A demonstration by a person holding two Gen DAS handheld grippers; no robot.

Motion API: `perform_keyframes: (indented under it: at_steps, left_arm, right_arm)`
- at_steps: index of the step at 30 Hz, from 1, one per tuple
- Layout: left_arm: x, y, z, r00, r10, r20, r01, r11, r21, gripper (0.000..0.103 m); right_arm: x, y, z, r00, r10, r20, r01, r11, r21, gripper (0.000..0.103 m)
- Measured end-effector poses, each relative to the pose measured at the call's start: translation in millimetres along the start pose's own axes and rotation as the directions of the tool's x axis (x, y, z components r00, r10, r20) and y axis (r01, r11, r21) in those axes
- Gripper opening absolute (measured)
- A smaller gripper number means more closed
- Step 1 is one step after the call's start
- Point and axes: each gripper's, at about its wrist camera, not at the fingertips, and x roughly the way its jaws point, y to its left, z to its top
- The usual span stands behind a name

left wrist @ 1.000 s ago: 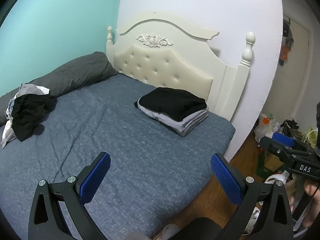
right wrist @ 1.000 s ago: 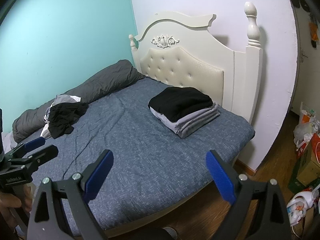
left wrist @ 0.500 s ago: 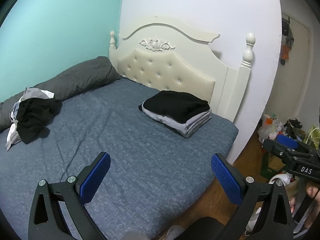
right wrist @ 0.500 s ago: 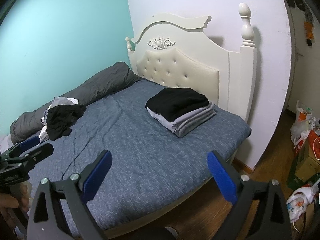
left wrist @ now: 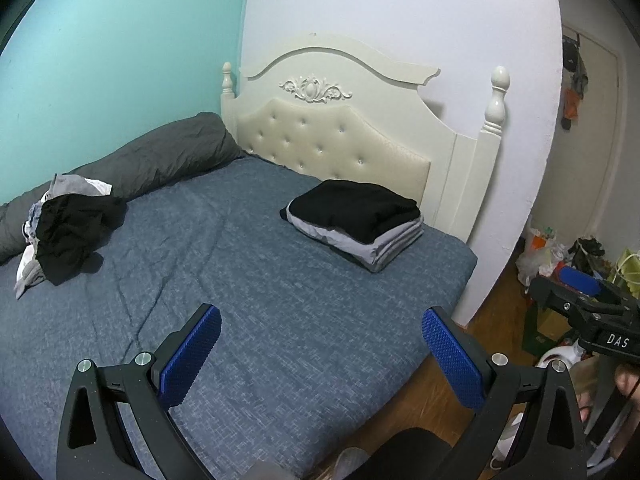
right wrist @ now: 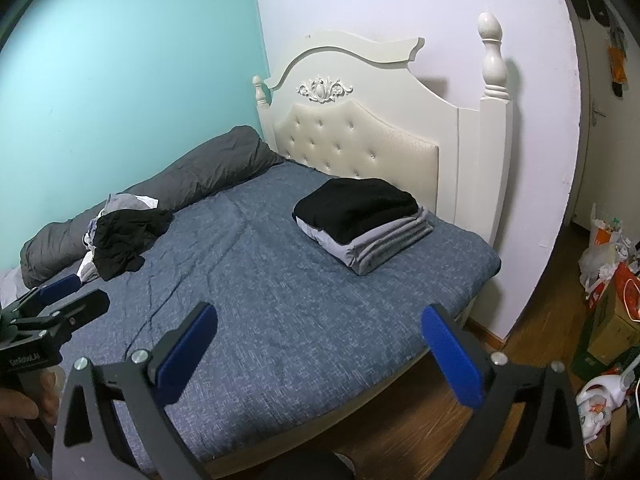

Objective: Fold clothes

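Readable writing: "DAS" in white on the black body of the right gripper [left wrist: 576,292] at the right edge of the left wrist view; a small white label on the left gripper [right wrist: 60,300] at the lower left of the right wrist view, too small to read with certainty. Left gripper [left wrist: 320,344]: jaws wide apart, nothing between the blue pads, held over the near part of the bed [left wrist: 280,320]. Right gripper [right wrist: 320,344]: jaws opening, nothing between them, over the bed's near edge. Folded stack of clothes [left wrist: 356,220], black on top of grey layers, at centre right of frame, close to the cream headboard [left wrist: 332,144]. Unfolded heap of clothes [left wrist: 68,224], black and grey, at left of frame, touching the long grey pillow [left wrist: 160,156] along the teal wall. Wide bare sheet lies between heap and stack. Hidden or unclear: the heap's separate pieces cannot be told apart; the bed's near left corner is cut off by the frame; hands show only as slivers at the frame edges. Clutter [right wrist: 608,272] on the wooden floor at lower right, bags and boxes, contents unclear.
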Motion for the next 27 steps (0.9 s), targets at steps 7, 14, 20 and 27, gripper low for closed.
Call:
perform_keyframes:
  at_steps: [7,14,20,27]
  left_arm:
    - [-4.6,-1.0,-0.2,1.000,-0.001,0.004,0.001,1.000,0.003,0.103]
    - [-7.4,-1.6,0.8,1.000,-0.004,0.010,0.004,1.000,0.000,0.103]
    - [-7.9,-1.9,0.6,1.000,-0.011,0.002,0.011,1.000,0.000,0.103]
    - [-7.6,-2.2,0.2,1.000,-0.016,-0.005,0.016,1.000,0.000,0.103]
  right_arm:
    - [-1.5,1.2,-0.9,1.000,0.003,-0.003,-0.003,1.000,0.000,0.103]
    - [-3.6,2.0,-0.6,1.000,0.003,0.002,-0.003,1.000,-0.003,0.103]
    - [-3.8,1.5,-0.7,1.000,0.005,-0.001,-0.005,1.000,-0.003,0.103]
    - [-3.9,2.3,0.5,1.000,0.005,-0.003,-0.005,1.000,-0.006,0.103]
